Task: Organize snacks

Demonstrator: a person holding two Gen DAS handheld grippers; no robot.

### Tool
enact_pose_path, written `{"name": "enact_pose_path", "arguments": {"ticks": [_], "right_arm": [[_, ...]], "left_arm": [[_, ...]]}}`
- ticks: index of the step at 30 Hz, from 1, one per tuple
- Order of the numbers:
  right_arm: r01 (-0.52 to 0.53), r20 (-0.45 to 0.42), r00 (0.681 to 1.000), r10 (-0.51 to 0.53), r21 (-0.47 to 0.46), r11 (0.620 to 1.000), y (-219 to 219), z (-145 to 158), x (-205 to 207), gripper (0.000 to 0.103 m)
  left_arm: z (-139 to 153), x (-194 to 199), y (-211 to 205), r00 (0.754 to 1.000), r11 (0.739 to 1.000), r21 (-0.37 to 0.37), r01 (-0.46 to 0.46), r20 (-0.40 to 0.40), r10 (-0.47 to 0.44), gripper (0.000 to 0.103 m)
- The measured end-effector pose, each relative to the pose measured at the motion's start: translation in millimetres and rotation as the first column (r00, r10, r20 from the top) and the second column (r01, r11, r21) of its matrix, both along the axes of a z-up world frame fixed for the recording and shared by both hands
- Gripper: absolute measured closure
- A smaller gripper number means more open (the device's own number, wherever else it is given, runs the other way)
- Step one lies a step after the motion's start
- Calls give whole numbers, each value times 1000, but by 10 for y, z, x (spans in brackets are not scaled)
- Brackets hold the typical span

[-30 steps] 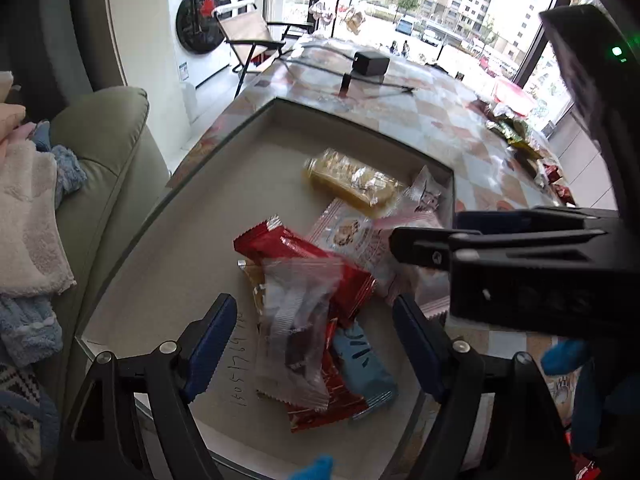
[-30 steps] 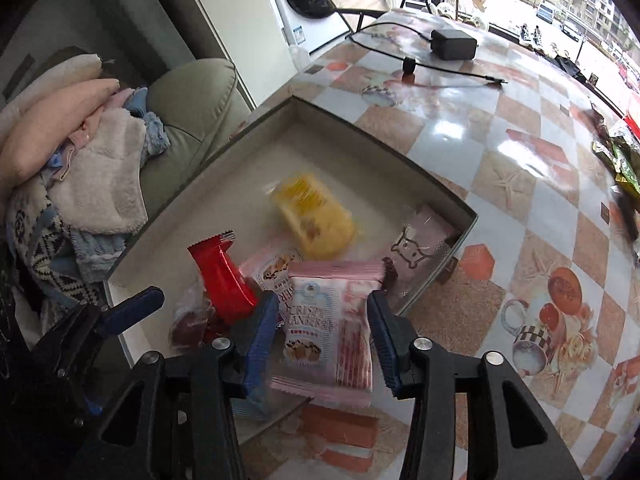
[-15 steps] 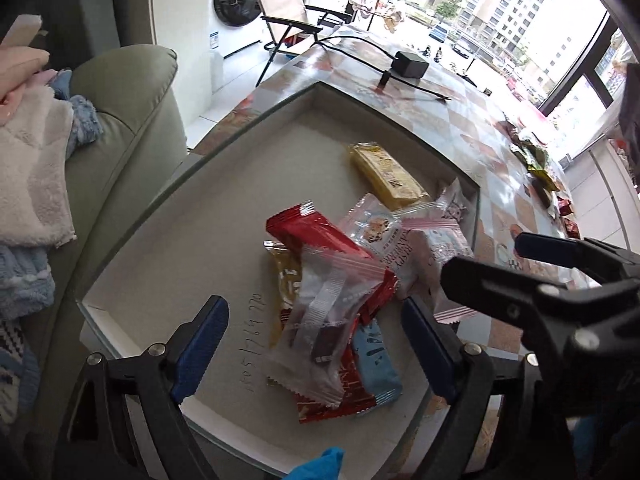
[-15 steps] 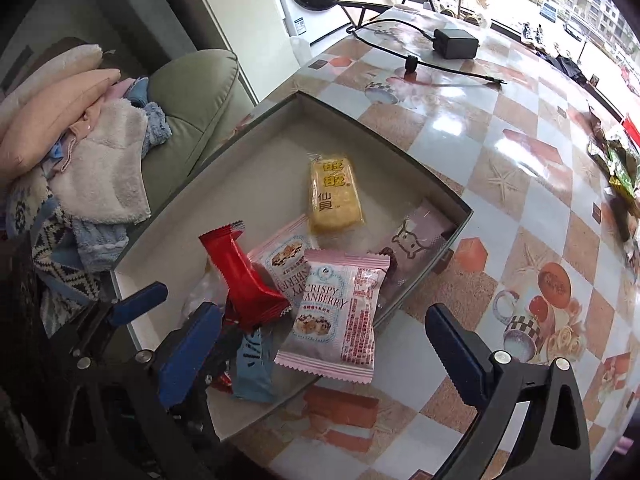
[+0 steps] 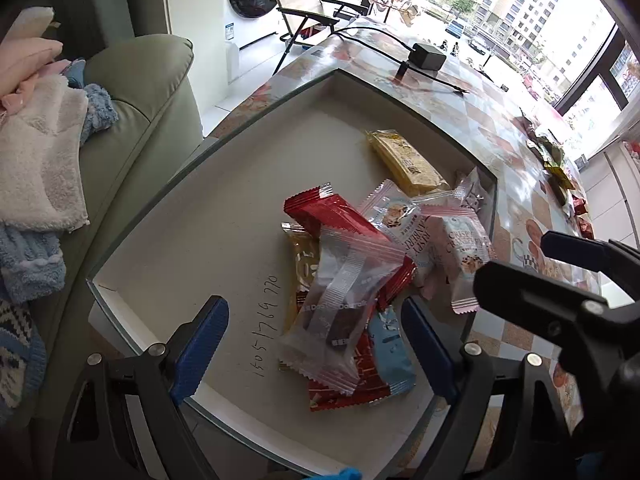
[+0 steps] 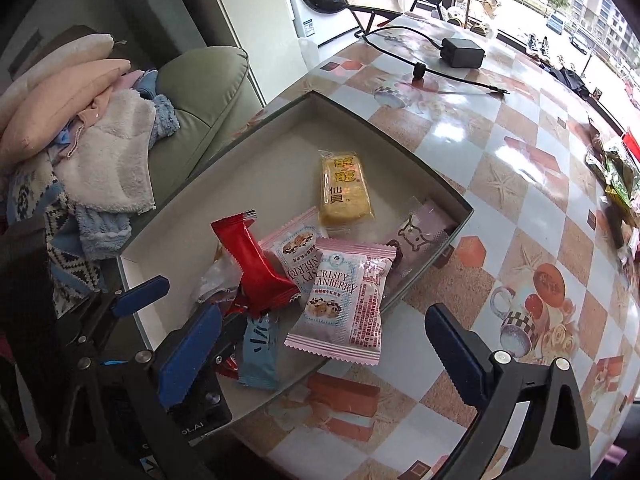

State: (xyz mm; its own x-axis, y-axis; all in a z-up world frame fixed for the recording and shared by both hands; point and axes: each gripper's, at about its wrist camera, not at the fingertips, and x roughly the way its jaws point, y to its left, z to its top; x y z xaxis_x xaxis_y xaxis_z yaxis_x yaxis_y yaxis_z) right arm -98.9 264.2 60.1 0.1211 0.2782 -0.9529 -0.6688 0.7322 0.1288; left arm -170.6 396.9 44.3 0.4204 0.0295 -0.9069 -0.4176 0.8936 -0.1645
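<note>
Looking down at a shallow box (image 6: 436, 190) full of snacks on the tiled table (image 6: 532, 184). Left gripper (image 5: 314, 354) up over the near corner of the box, fingers wide apart, nothing held. Right gripper (image 6: 320, 354) by the near right edge of the box, fingers wide apart too, nothing held.

Most snacks piled up at the near right corner of the box. Pink cranberry pack (image 6: 346, 304) half over the box edge, sticking out above the table. Red pack (image 6: 254, 264) leaning on the pile, clear pack (image 5: 340, 308) on top. Yellow pack (image 6: 345, 188) alone nearer the far right edge.

Could slip off, that pink pack, with one bump from a finger. Could also grab two packs at once, so close together. More snacks waiting at the far right edge of the table (image 6: 616, 172).
</note>
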Motion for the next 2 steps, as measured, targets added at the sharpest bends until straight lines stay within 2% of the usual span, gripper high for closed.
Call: {"name": "enact_pose_path", "arguments": {"ticks": [2], "right_arm": [[1,2,1000,-1,3,1000,-3,12,-8,0]], "left_arm": [[-8,-7,-14,1000,1000,1,13,0,-13,13]]}}
